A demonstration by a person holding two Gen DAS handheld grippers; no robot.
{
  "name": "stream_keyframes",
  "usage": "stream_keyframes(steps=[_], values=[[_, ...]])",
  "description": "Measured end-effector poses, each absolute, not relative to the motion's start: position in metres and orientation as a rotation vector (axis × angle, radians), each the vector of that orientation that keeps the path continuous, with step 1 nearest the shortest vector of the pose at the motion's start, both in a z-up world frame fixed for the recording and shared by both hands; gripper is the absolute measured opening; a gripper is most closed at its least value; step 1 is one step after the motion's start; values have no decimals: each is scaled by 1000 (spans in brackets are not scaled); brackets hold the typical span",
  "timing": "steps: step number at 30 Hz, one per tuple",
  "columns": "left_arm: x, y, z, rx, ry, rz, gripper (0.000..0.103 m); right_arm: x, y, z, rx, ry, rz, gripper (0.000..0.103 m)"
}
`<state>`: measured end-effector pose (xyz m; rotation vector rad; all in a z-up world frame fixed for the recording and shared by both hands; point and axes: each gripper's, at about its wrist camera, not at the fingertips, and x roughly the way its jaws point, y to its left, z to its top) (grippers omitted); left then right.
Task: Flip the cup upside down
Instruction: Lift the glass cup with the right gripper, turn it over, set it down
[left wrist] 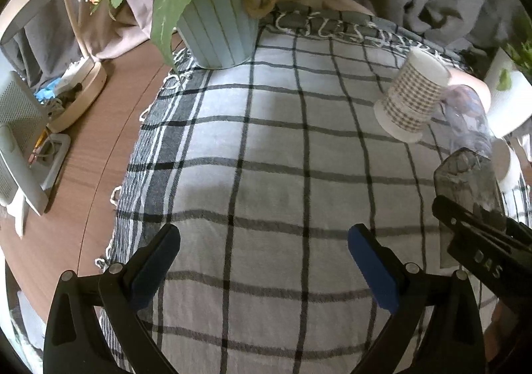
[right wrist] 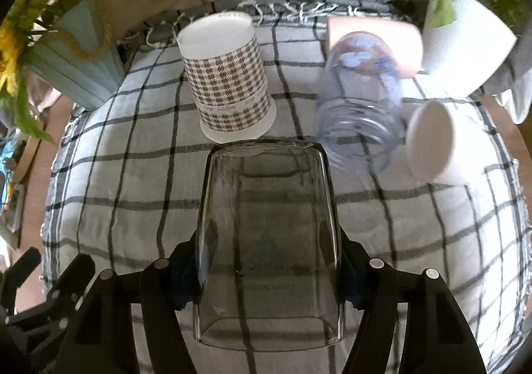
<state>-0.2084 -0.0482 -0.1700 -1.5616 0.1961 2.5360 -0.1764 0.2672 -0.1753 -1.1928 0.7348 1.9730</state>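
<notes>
My right gripper (right wrist: 269,267) is shut on a smoky clear glass cup (right wrist: 269,224), held between its blue pads above the checked cloth (right wrist: 133,191); the cup's base points away from me and its open mouth faces the camera. The same cup also shows in the left wrist view (left wrist: 465,181), at the right edge, with the right gripper's black frame (left wrist: 482,241). My left gripper (left wrist: 264,247) is open and empty over the cloth (left wrist: 266,158).
A houndstooth paper cup (right wrist: 229,78) stands upside down on the cloth. A clear blue-printed glass (right wrist: 362,98), a pink cup (right wrist: 375,38) and a white cup (right wrist: 432,141) lie beside it. A white planter (right wrist: 465,41) stands back right, a blue sunflower pot (left wrist: 219,31) back left.
</notes>
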Motion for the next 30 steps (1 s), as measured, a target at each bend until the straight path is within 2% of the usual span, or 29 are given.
stream_keyframes(steps=[11, 19, 25, 27, 29, 30], values=[[-169, -45, -180, -1599, 189, 2447, 103, -118, 231, -171, -1182, 753, 1942, 67], [-157, -45, -185, -1621, 235, 2454, 103, -108, 221, -198, -1247, 790, 1894, 67], [-152, -45, -185, -1642, 243, 2478, 103, -104, 221, -198, -1268, 774, 1925, 67], [-149, -45, -184, -1642, 249, 2486, 103, -103, 222, -200, -1264, 796, 1921, 68], [-145, -45, -180, -1638, 250, 2500, 103, -102, 221, -196, -1265, 804, 1957, 78], [-143, -45, -177, -1634, 243, 2504, 103, -103, 219, -193, -1254, 798, 1973, 79]])
